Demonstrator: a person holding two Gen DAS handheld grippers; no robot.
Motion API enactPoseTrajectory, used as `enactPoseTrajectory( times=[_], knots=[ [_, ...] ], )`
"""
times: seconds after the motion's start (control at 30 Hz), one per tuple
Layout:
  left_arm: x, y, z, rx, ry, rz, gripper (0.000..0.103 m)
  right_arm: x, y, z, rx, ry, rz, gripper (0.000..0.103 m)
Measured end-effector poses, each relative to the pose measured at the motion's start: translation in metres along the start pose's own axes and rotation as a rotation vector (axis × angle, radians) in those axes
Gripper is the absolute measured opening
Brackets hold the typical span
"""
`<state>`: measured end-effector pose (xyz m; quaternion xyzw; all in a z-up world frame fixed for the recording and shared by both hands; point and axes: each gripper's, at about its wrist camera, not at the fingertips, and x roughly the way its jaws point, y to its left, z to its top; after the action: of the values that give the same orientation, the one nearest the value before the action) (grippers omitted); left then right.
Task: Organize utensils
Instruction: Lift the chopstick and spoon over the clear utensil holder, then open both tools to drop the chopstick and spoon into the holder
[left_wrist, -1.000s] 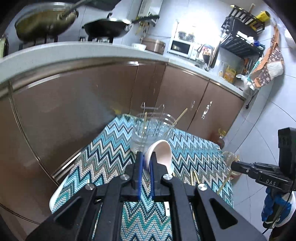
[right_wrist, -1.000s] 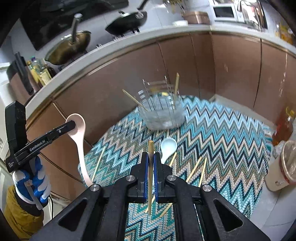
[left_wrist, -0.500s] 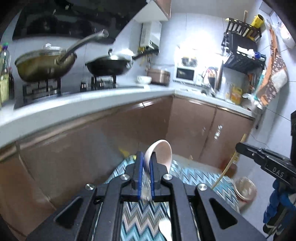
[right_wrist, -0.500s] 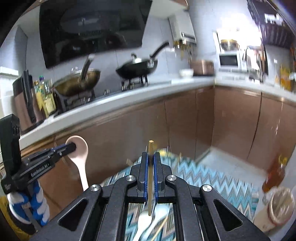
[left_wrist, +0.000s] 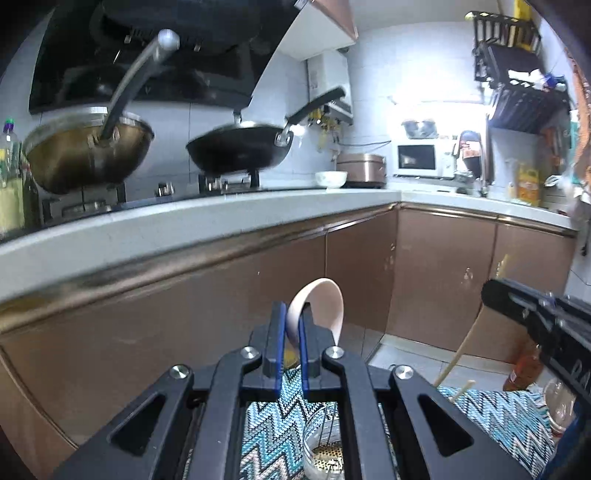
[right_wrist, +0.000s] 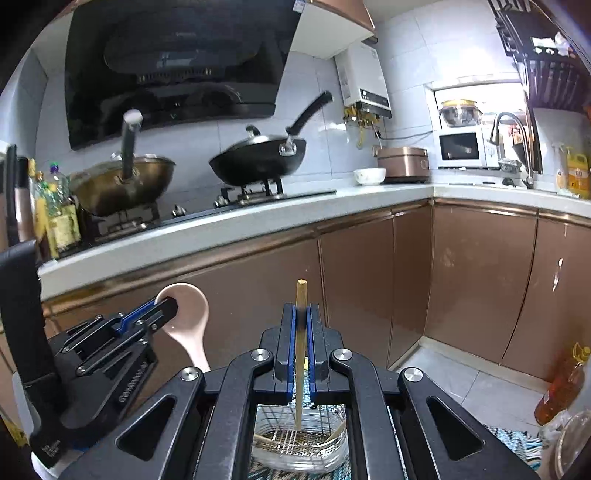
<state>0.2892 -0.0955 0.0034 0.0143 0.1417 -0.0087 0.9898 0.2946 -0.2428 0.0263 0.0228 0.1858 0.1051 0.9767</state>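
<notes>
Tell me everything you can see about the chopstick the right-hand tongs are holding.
The chopstick is a thin, pale, wood-coloured stick, straight and squared at its top end. The right tongs are shut on it around mid-length, holding it nearly upright. Its top rises above the blue-lined pads, and its lower end hangs down into the clear utensil holder, among the wire dividers; whether the tip touches the perforated bottom cannot be told. In the left wrist view it appears slanted, hanging from those tongs.

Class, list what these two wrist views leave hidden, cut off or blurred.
- Left wrist view: the pink spoon's handle, hidden behind the left hand-held gripper.
- Left wrist view: the holder, mostly covered by gripper linkage and cut by the bottom edge.
- Right wrist view: the chopstick's lower tip, blurred among the holder's wires.
</notes>
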Motion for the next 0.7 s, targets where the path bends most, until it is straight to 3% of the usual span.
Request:
enactPoseTrajectory(
  times=[0.23, 0.53, 0.6, 0.7],
  knots=[
    [0.033, -0.013, -0.032, 0.006, 0.005, 0.043, 0.006, 0.039, -0.007, -0.037, -0.023, 0.044, -0.02, 0.005],
    [0.052, -0.026, -0.06, 0.023, 0.02, 0.062, 0.01, 0.056, -0.014, -0.07, -0.022, 0.113, -0.029, 0.006],
    [0.052, -0.023, -0.063, 0.01, 0.028, 0.047, 0.01, 0.056, -0.015, -0.075, -0.019, 0.13, -0.023, 0.007],
    [0.052, -0.019, -0.06, -0.019, 0.073, -0.011, 0.016, 0.054, -0.015, -0.078, -0.023, 0.143, -0.029, 0.018]
  ],
)
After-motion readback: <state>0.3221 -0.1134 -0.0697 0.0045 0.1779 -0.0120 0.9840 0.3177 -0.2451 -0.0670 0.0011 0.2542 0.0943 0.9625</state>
